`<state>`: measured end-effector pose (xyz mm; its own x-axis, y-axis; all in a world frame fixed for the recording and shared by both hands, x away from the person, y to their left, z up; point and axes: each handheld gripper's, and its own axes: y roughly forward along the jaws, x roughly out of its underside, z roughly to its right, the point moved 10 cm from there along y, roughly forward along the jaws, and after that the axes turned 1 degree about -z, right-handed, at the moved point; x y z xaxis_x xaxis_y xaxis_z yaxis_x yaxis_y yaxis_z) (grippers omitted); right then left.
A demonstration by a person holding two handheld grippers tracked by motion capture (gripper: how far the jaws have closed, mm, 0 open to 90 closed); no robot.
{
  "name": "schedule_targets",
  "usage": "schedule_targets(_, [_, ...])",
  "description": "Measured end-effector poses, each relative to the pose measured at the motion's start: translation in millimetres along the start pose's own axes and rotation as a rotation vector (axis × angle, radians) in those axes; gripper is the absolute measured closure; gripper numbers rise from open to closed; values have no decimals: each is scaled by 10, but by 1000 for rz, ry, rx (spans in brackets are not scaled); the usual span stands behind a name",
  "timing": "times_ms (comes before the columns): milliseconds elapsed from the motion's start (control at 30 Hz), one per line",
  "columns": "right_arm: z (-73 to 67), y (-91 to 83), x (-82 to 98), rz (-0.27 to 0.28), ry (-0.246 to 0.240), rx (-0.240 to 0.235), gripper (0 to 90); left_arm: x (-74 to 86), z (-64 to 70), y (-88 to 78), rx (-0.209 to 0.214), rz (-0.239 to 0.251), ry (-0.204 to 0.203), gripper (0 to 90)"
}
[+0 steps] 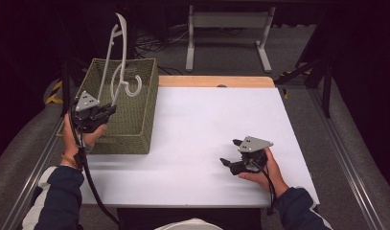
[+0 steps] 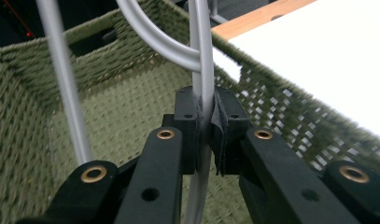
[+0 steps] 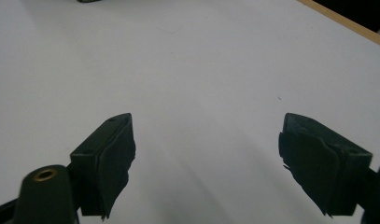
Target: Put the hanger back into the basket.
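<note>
A grey plastic clothes hanger stands upright over the green woven basket at the table's left edge, its hook curling down inside the basket. My left gripper is shut on one thin bar of the hanger; the pads press on it from both sides just above the basket's inside. My right gripper rests low over the white table top at the front right, open, with nothing between its pads.
The basket's near wall runs along the white table surface. A wooden strip edges the table's far side. Beyond it stand a white table frame and dark floor. Rails run along both table sides.
</note>
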<state>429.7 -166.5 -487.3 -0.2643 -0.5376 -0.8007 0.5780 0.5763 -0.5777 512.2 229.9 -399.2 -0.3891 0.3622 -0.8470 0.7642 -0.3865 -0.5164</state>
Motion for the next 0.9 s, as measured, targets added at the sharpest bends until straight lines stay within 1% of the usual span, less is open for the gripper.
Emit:
schedule_targets(100, [-5,0,3,-6,-3,-6,188,76,-51,0,-2,-21,-3,818])
schedule_targets(200, [-7,6,11,-12,-2,-10,188,154,-72,44,-6,-48,1,809])
schedule_targets(233, [-7,8,14,-14,-3,-9,188,179,-83,64,-19,-59,7,809])
schedule_targets(267, [-9,10,18,-16,-3,-11,188,206,-82,87,-22,-72,6,810])
schedule_targets(300, [-13,14,23,-19,-5,-14,187,216,-91,99,-29,-72,3,810])
schedule_targets(367, [-17,16,27,-21,-7,-15,188,246,-101,116,-28,-81,-2,809])
schedule_targets(400, [-19,16,28,-22,-7,-16,188,263,-120,117,-43,-86,1,809])
schedule_targets(467, [-21,16,32,-24,-7,-19,188,270,-129,108,-48,-86,-17,803])
schedule_targets(567, [-14,21,40,-28,-7,-18,188,296,-116,101,-34,-90,-18,793])
schedule_targets(667, [-17,22,38,-29,-9,-18,188,320,-97,112,-37,-93,-3,774])
schedule_targets(700, [-19,23,37,-29,-9,-19,187,319,-98,109,-42,-90,-6,767])
schedule_targets(767, [-19,25,40,-32,-10,-18,186,315,-98,100,-34,-80,-23,760])
schedule_targets(833, [-22,30,43,-33,-10,-20,186,315,-102,94,-35,-71,-36,751])
schedule_targets(900, [-21,32,45,-34,-14,-19,186,306,-88,85,-25,-53,-44,753])
